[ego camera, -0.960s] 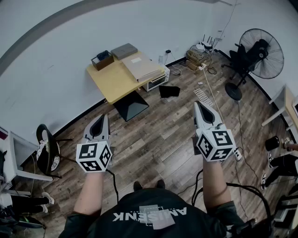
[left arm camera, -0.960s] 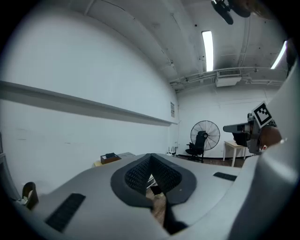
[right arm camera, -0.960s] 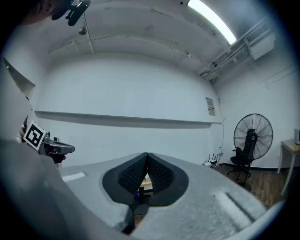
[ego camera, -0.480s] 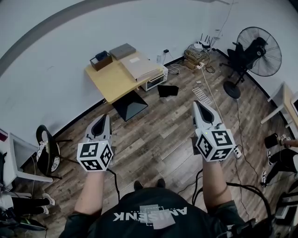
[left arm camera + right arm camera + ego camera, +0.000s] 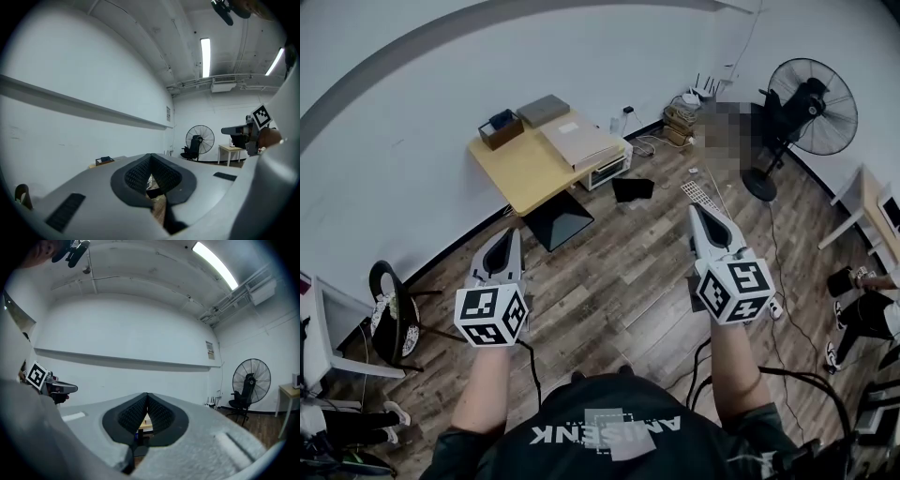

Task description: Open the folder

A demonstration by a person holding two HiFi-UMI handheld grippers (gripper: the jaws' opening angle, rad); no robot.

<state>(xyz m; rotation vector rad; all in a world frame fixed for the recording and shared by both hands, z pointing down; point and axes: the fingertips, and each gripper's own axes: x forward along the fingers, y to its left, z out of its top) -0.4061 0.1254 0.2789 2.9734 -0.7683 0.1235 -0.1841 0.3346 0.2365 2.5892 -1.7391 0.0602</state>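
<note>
**Folder far off, both grippers shut and empty**

The flat beige card folder [image 5: 581,139] lies on the yellow wooden table [image 5: 520,171] by the wall. It is well apart from the left gripper [image 5: 508,236] and right gripper [image 5: 699,212], both closed on nothing. It probably handles light and bendy, so pinch the cover's free edge.
</note>
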